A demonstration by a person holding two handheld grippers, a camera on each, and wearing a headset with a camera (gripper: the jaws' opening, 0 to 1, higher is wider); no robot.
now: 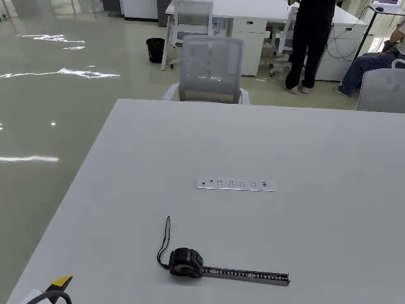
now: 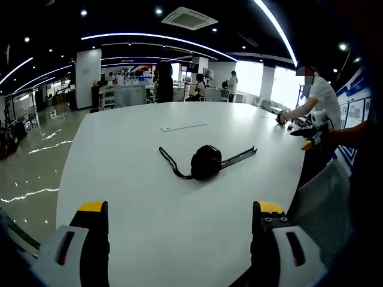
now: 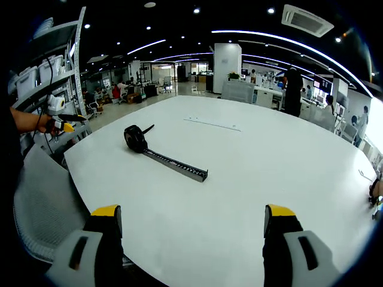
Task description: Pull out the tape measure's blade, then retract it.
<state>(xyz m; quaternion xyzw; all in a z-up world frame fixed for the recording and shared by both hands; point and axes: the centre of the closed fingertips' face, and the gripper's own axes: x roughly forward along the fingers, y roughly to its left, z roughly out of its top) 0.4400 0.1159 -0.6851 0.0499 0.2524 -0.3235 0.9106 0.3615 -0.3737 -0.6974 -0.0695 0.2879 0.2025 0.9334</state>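
Note:
A black tape measure point(image 1: 185, 261) lies on the white table point(image 1: 304, 158) near its front edge. A short length of its blade point(image 1: 247, 275) is out to the right, and a black wrist strap point(image 1: 166, 237) trails away from the case. My left gripper point(image 2: 181, 210) is open and empty, well back from the tape measure point(image 2: 206, 161); its yellow tip point(image 1: 58, 286) shows at the table's front left corner. My right gripper point(image 3: 193, 210) is also open and empty, some way short of the blade's end point(image 3: 200, 175).
A white power strip point(image 1: 235, 184) is set flat in the table's middle. A grey mesh chair point(image 1: 211, 69) stands at the far edge. Beyond it are white desks point(image 1: 253, 19), a black bin point(image 1: 155, 50) and people. A grey chair back point(image 3: 42, 203) is close to my right gripper.

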